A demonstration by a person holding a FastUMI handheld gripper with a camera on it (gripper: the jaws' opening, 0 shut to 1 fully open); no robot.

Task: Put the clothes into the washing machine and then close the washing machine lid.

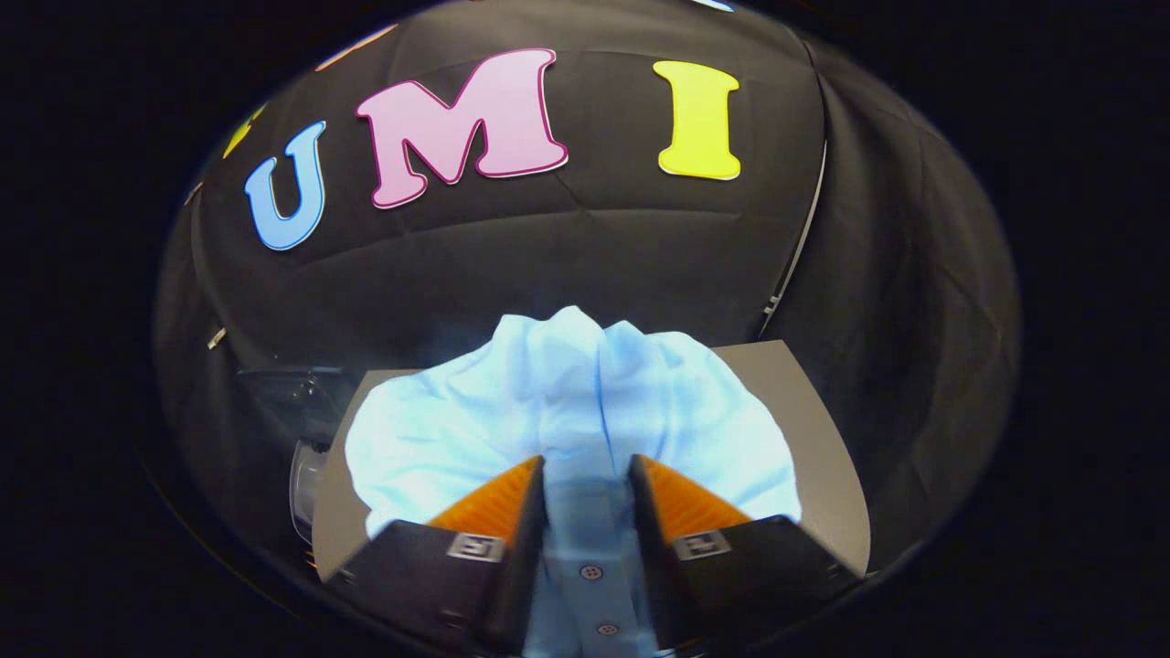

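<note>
**Hand-held gripper clamped on shirt above table**

Gripper view. Surroundings: a grey table [827, 457] occupies the lower centre of the frame, its bare surface showing at lower right and as a narrow strip at lower left. Behind it, a black cloth wall [594, 265] fills the upper half of the frame. At left centre, beside the table's left edge, stands a transparent object [306, 420] with a rounded rim; whether it belongs to the washing machine cannot be told. A thin pale strip [804, 228] runs down the wall at upper right.

Obstruction: a light blue shirt [567, 411] covers most of the table's middle and hides what lies behind it.

Task item relative to the hand-held gripper [585, 475]: the shirt's fabric is bunched into a vertical fold running between the two fingers at bottom centre. Both fingers press on this fold. The cloth billows out beyond the fingertips to either side. Two buttons [592, 572] on the shirt's placket show between the fingers, near the bottom edge.
</note>
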